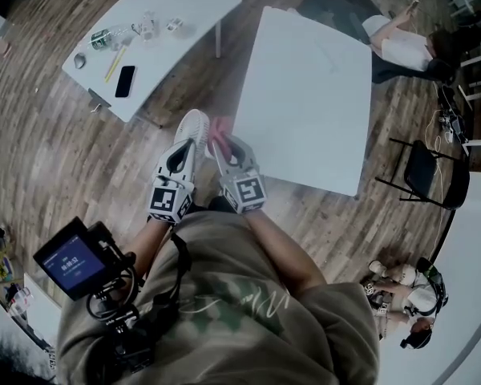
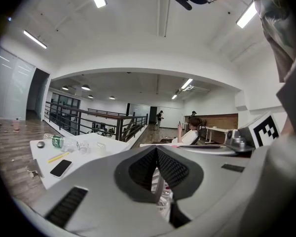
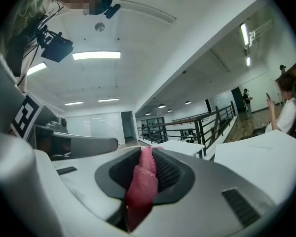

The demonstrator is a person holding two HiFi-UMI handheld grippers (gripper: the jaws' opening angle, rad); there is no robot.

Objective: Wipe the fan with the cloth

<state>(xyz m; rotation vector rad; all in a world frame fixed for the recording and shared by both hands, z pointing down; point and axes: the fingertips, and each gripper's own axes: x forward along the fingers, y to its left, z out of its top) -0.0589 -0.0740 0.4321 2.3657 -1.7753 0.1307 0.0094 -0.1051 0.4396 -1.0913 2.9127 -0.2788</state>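
Cloth (image 3: 140, 191), soft and limp, sits pinched in the right gripper (image 3: 148, 152); at its nine o'clock, left gripper (image 2: 157, 152) clamps the fan (image 1: 191, 128), likely light and brittle.

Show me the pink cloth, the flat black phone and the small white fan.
Pink cloth (image 3: 140, 186): right gripper view, the fold between the jaws.
Flat black phone (image 1: 125, 80): head view, middle of its face.
Small white fan (image 1: 194, 125): head view, its rounded top.
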